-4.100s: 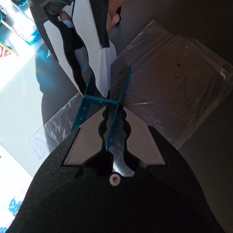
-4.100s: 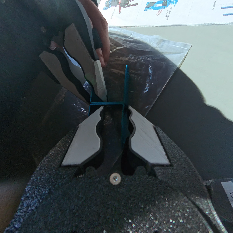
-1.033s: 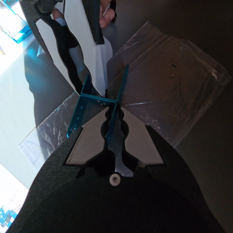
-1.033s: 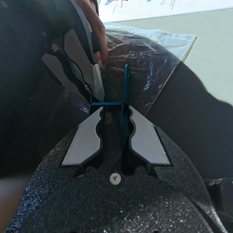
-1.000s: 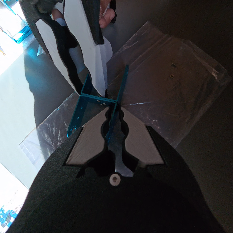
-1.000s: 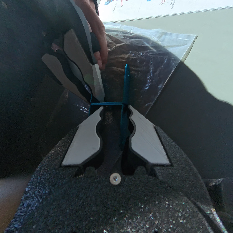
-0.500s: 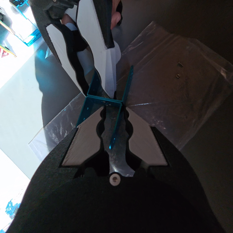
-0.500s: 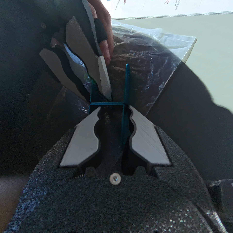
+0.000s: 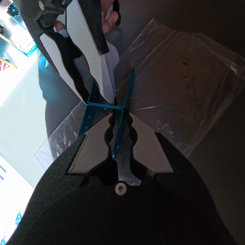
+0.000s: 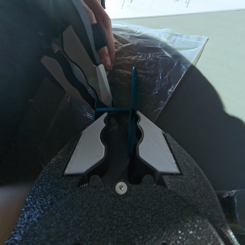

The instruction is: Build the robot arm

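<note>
surface: pale tabletop (image 10: 218, 43), half in hard sunlight, half in deep shadow, with a clear plastic bag (image 9: 185, 106) spread flat on it. printed sheets (image 10: 172, 6) lie along the far edge

blue bracket: an H-shaped teal metal bracket (image 9: 106, 108) stands upright on the bag, right between both grippers

left gripper (image 9: 120, 116): fingers spread apart, one bracket leg sits in the gap. can't tell if either pad touches it

right gripper (image 10: 121, 114): also loose and spread, straddling a bracket leg that's close to its right finger

hand: someone's hand (image 10: 103, 39) wrapped round the left gripper's handle, finger through a black loop

only the left view shows: two tiny screws (image 9: 183, 69) inside the bag, and some blue parts (image 9: 28, 49) off in the sunlit corner
</note>
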Demonstrator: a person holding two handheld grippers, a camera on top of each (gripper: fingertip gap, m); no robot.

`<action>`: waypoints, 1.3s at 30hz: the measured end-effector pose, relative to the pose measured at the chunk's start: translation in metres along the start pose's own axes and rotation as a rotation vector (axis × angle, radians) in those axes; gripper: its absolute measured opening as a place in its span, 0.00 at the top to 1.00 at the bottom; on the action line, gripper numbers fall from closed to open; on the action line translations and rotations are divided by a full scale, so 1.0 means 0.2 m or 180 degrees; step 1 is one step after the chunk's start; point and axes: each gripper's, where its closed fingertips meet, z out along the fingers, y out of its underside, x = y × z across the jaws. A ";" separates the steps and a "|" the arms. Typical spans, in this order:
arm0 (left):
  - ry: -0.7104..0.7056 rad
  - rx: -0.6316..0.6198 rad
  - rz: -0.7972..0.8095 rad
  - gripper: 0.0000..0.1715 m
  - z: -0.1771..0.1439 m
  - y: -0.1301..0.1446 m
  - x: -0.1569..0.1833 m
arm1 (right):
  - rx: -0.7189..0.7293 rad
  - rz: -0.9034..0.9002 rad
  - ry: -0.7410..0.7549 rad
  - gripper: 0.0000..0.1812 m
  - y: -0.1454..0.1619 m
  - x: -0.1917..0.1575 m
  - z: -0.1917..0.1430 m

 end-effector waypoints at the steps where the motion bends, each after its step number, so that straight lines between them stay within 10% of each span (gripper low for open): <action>1: 0.0002 -0.0005 -0.0004 0.91 0.00 0.00 0.00 | 0.0001 0.0012 -0.0006 0.80 0.00 0.00 0.00; 39: 0.0077 0.0028 -0.0087 0.91 0.00 0.00 0.01 | 0.0034 -0.0064 -0.0001 0.80 0.00 0.00 0.00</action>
